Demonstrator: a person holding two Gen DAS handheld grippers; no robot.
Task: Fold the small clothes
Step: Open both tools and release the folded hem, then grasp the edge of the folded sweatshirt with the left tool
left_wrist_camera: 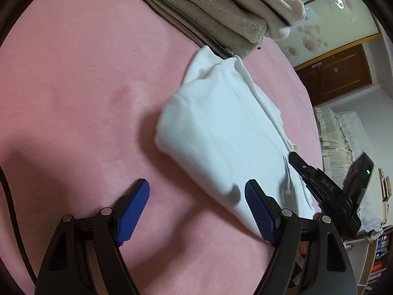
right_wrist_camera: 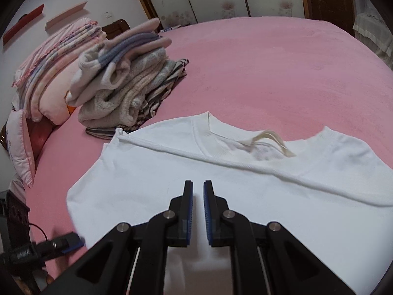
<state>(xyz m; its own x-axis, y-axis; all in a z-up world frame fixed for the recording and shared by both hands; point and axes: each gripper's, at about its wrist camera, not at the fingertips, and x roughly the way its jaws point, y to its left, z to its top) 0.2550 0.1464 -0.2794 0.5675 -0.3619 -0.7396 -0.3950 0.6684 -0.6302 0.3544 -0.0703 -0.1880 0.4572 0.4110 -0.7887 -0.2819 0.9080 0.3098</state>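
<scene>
A white shirt (left_wrist_camera: 221, 132) lies folded on the pink bed; in the right wrist view (right_wrist_camera: 196, 172) its neck opening faces away and a sleeve lies folded across it. My left gripper (left_wrist_camera: 196, 194) is open, hovering at the shirt's near corner, with one blue pad (left_wrist_camera: 259, 211) over the cloth edge. My right gripper (right_wrist_camera: 198, 191) hovers just above the shirt with its jaws nearly together and nothing between them. It also shows in the left wrist view (left_wrist_camera: 316, 179) at the shirt's right edge.
A stack of folded knitwear (right_wrist_camera: 125, 83) sits on the bed (right_wrist_camera: 270, 73) beyond the shirt, also in the left wrist view (left_wrist_camera: 221, 12). Pillows and folded bedding (right_wrist_camera: 49, 73) lie at the far left. The bed's edge and a bookshelf (left_wrist_camera: 378, 258) are at right.
</scene>
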